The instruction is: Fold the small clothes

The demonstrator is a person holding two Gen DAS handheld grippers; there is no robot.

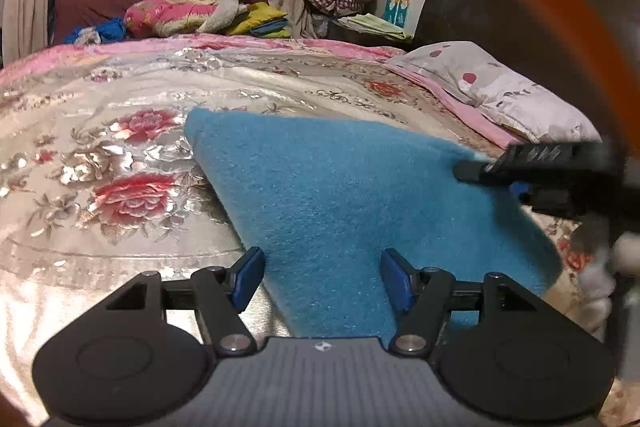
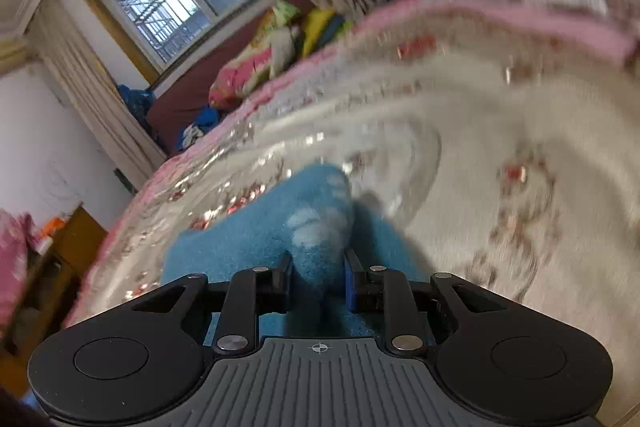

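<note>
Left gripper (image 1: 322, 279) fingers apart, right gripper (image 2: 318, 281) fingers pinched close

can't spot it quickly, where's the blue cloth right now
The blue cloth lies on the floral bedspread, between the open left gripper fingers, its right corner pinched by the right gripper.

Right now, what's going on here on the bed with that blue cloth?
A person is folding a small blue fleece cloth on a floral bedspread, with a handheld gripper in each hand. The right gripper is shut on a bunched corner of the cloth and holds that side lifted off the bed. The left gripper is open, its blue pads either side of the near edge without pressing on it. The far corner lies on the bedspread, and no fold is finished yet.
</note>
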